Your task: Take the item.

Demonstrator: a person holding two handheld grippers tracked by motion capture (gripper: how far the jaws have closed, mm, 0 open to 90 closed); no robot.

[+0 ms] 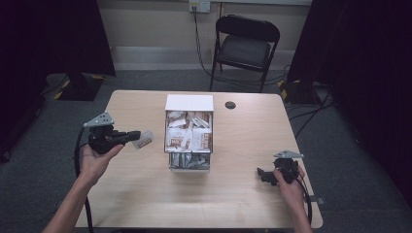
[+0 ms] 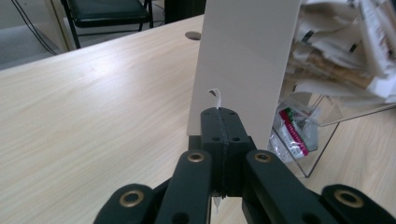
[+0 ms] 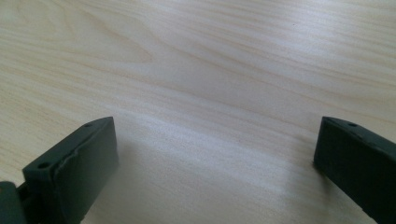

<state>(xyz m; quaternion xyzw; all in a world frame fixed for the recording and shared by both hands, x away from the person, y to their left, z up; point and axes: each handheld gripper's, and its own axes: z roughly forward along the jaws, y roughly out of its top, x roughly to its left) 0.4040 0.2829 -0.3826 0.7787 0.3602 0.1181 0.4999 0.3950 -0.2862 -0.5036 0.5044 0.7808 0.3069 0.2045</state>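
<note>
Holding one packet [image 1: 143, 141] clamped in my left gripper [image 1: 137, 138] just left of the full dispenser box [image 1: 189, 103], I judge it withdrawn but unplaced; my right gripper [image 1: 262, 174] rests agape.

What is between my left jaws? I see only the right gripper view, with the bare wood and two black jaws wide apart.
Observer: The left gripper is shut on a small packet, which sticks out past its jaws in the high view.
Operator: Where is that packet relative to the box?
Observer: It hangs left of the clear organiser box, apart from it, above the table.
Operator: Is the box already full?
Observer: Its upper tier is piled with packets; the lower tier holds some too.
Operator: And where is my right gripper?
Observer: The right gripper rests near the table's right front, far from the box.
</note>
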